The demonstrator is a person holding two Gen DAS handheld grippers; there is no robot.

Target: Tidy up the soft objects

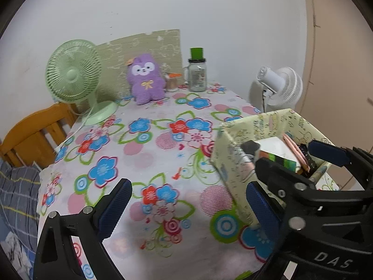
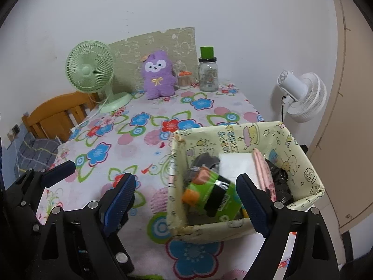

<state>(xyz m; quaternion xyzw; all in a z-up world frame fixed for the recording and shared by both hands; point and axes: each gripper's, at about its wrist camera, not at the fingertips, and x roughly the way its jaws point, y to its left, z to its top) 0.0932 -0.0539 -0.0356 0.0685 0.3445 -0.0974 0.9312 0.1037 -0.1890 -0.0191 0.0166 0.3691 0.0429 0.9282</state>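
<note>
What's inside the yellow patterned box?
The yellow patterned box holds a green packet, a white block, pink flat items, something grey and something black. The bottom is covered.

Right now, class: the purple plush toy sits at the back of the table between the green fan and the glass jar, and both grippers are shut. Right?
Not quite. The purple plush toy does sit between the green fan and glass jar, but the right gripper and left gripper are open and empty, as each wrist view shows.

Fluffy purple plush toy (image 2: 159, 75) at twelve o'clock; matt printed cloth covers the table (image 2: 130, 144). Paper-wrapped box (image 2: 235, 137) at four o'clock; clear glass jar (image 2: 208, 74).
</note>
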